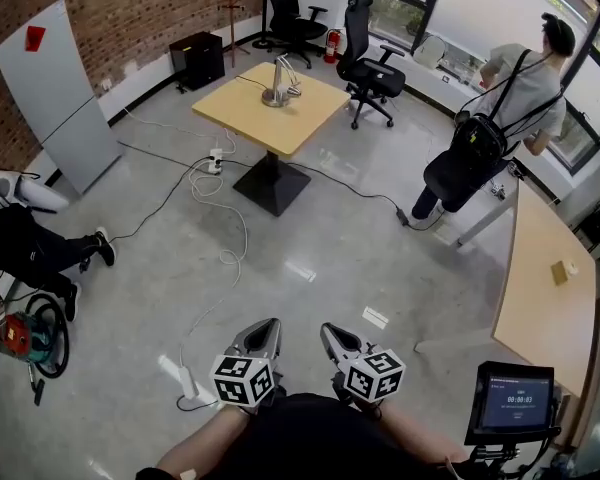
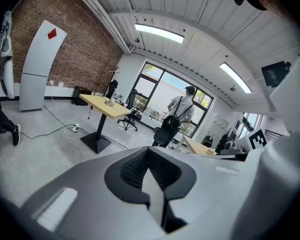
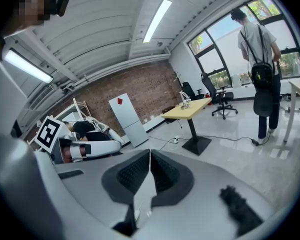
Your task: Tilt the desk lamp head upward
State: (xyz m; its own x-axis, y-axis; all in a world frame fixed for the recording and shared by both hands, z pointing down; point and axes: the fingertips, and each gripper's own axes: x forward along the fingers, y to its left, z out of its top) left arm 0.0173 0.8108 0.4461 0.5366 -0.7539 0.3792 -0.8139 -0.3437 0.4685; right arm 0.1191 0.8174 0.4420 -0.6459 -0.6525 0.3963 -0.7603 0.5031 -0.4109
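Well short of the job, the fingers of the left gripper [image 1: 270,326] and of the right gripper [image 1: 328,330] are pressed together with nothing between them. Both are held close to the wearer's body and angled slightly down. The desk lamp [image 1: 280,80] stands far off on the square wooden table [image 1: 235,108], roughly mid-top and clear of its edges. It looks a slim, silvery metal piece, likely light and smooth, with a joint that is probably stiff. The head seems the place to grip while the base is steadied, though detail is too small to confirm. Bare floor [image 1: 310,258] lies open between. Cables [image 1: 235,238] trail from a power strip [image 1: 217,158] at the table's left, office chairs [image 1: 370,63] crowd its far right, and a person [image 1: 500,118] stands at the right windows.
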